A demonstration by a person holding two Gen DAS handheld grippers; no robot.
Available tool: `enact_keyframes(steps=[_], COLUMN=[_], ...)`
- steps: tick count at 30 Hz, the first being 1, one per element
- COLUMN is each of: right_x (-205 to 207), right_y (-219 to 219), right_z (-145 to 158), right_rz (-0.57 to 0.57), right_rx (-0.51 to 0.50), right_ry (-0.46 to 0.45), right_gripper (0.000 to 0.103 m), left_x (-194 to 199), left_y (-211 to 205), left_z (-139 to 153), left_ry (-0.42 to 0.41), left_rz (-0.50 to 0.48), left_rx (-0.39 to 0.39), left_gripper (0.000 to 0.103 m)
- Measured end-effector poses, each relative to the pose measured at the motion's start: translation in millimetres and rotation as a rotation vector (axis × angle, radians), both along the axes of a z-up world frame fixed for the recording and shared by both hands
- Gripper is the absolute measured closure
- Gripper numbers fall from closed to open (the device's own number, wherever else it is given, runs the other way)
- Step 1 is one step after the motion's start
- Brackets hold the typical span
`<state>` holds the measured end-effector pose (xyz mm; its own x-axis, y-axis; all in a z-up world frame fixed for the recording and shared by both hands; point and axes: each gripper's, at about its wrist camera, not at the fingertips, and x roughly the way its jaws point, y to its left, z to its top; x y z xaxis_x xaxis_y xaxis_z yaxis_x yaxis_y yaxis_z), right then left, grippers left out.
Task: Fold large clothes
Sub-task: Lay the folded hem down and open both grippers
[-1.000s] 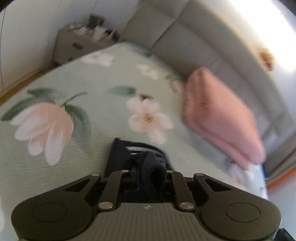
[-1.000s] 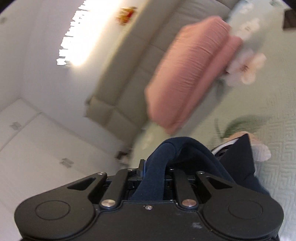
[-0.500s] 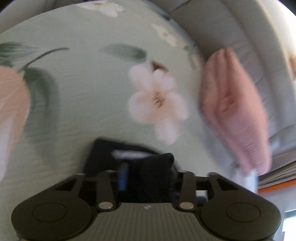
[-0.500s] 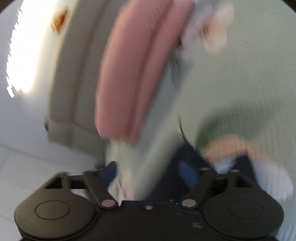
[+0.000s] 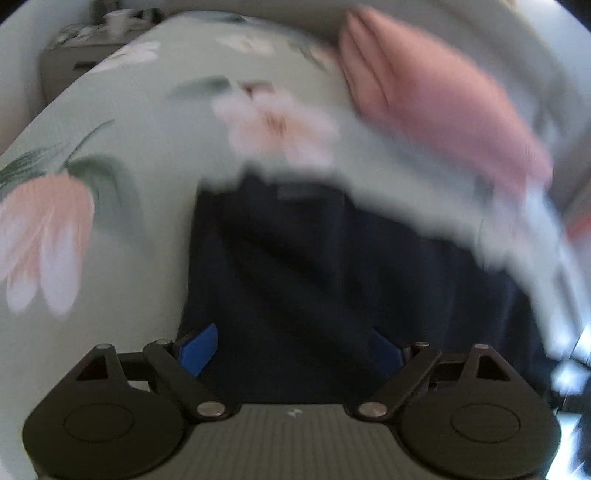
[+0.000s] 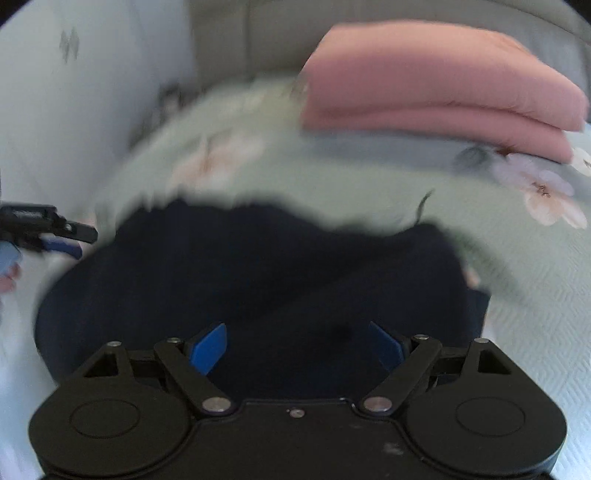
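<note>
Dark navy garment (image 5: 332, 280) spread flat on the pale green floral bedspread (image 5: 147, 122), filling the lower middle of both wrist views, far edge blurred. Left gripper (image 5: 291, 347) poised over the near edge of the cloth, blue pads (image 5: 197, 347) spread wide, nothing pinched between them. Right gripper (image 6: 295, 345) likewise over the navy garment (image 6: 258, 280), blue pads (image 6: 208, 345) wide apart and holding nothing. Touching the fabric or just above it: cannot tell in either view. Folded pink blanket (image 6: 436, 92) resting farther up the bedspread (image 6: 535, 295) against the grey padded headboard (image 6: 258, 29), well apart from the garment. Grey nightstand (image 5: 70, 70) beside the bed, far left in the left wrist view, items on top too blurred to name.
</note>
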<state>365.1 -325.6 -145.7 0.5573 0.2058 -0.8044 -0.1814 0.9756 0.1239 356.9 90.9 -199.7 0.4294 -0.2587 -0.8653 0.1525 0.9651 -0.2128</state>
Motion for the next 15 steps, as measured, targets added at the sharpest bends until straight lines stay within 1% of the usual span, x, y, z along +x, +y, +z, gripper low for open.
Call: enact_keyframes(steps=[1,2,3,4,5,6,7,8,9,10,11,12,13,14,15], right_x=[0,1,0,-5,-4,-4,-6,-9,-14,-21,-29,-34,-37,-38,-39], right_y=[7,9,6,1,-5,-8,-6,1,11,20,32,43,57,69,81], right_z=[-13,-25,-36,-38,-41,-36,-27,-16,-4,8,20,25,26,23,14], right_rz=[0.006,0.006,0.001,-0.011,-0.035,-0.079,-0.119,-0.156,-0.158,-0.135,-0.104,-0.075,-0.038,-0.013,0.015], right_rx=[-0.06,-0.107,-0.133,-0.141,-0.133,-0.128,-0.146,-0.183,-0.205,-0.183,-0.131,-0.103,-0.106,-0.13,-0.166], right_ry=[0.037,0.077,0.103,0.112,0.121,0.134,0.137,0.126,0.095,0.053,0.009,0.0,0.012,0.029,0.064], right_gripper=[0.003,0.003,0.003,0.004,0.004,0.007,0.007,0.008,0.007,0.005,0.005,0.004,0.004,0.004,0.003], left_x=[-11,-18,-21,-19,-14,-14,-16,-19,-25,-33,-41,-48,-55,-60,-65], left_y=[-6,-13,-9,1,9,13,12,7,0,-8,-20,-31,-42,-52,-61], left_z=[-10,-25,-31,-30,-25,-17,-8,5,16,28,38,45,47,45,39], left_ry=[-0.024,-0.035,-0.039,-0.01,0.034,0.047,0.039,0.02,-0.003,-0.036,-0.067,-0.085,-0.092,-0.087,-0.075], left_rz=[-0.033,-0.044,-0.02,0.019,0.081,0.119,0.126,0.105,0.079,0.05,0.012,-0.023,-0.059,-0.076,-0.071], left_rx=[0.109,0.277,0.315,0.25,0.212,0.192,0.172,0.149,0.129,0.106,0.087,0.069,0.043,0.02,0.019], left_gripper=[0.006,0.0,0.0,0.0,0.0,0.011,0.022,0.024,0.022,0.017,0.013,0.006,0.004,0.004,0.004])
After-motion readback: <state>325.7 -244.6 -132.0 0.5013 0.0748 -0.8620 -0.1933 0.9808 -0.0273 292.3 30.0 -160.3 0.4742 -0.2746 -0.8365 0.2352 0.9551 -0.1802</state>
